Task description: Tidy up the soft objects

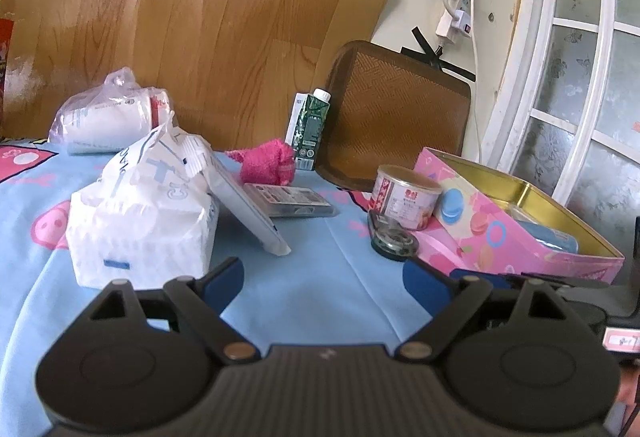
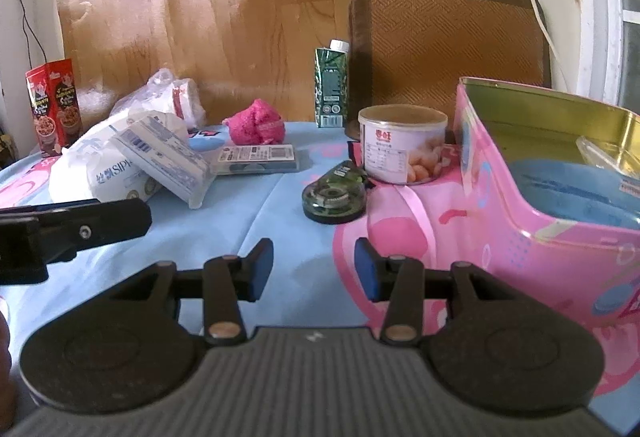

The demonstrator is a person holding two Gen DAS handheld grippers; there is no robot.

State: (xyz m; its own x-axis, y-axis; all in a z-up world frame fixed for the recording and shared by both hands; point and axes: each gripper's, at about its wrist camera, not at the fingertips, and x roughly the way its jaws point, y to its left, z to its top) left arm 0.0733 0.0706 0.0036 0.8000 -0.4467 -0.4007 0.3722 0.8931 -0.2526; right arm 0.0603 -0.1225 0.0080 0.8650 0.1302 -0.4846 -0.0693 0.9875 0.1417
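left tool (image 1: 323, 283) agape, right tool (image 2: 314, 269) agape, pink towel (image 2: 256, 127) on bedsheet (image 2: 280, 197)

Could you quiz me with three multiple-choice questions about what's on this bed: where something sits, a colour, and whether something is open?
1. Where is the tape dispenser?
A. in front of the food can
B. inside the tin
C. on the tissue pack

2. What colour is the fluffy towel?
A. green
B. hot pink
C. white

3. How is the pink tin box?
A. lidded
B. open on top
C. upside down

Answers: 1 A, it lies on the bedsheet just before the can. 2 B, bright pink pile. 3 B, its gold interior shows.
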